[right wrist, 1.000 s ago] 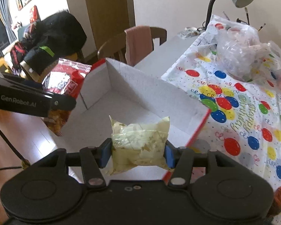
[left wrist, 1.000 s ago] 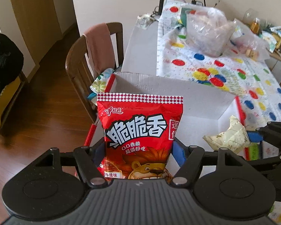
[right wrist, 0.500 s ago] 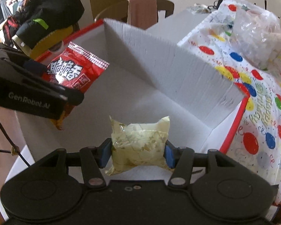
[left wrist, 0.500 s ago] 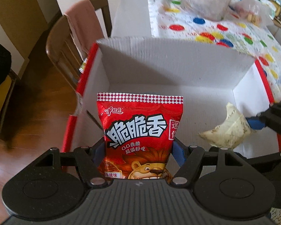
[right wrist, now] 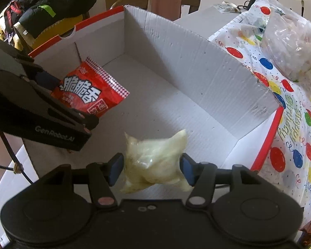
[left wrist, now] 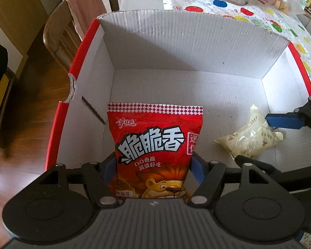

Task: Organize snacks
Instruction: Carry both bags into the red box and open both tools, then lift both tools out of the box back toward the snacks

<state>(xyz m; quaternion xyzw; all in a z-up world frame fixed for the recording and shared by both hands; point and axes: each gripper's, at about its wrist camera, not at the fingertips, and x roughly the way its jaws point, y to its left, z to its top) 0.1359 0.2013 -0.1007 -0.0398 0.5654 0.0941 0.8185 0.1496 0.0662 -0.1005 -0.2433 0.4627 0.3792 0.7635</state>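
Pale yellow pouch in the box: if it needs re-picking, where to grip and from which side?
Grip the pale yellow pouch across its puffy middle, coming straight down from above: the white box walls block any side approach, and the pointed corners are too thin. The right gripper straddles that middle now, its jaws opening.

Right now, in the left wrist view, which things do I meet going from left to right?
Brown wooden chair with a pink cloth → red-edged left wall of the white cardboard box → red snack bag with a lion → pale yellow crinkled packet → blue pad of the right gripper.
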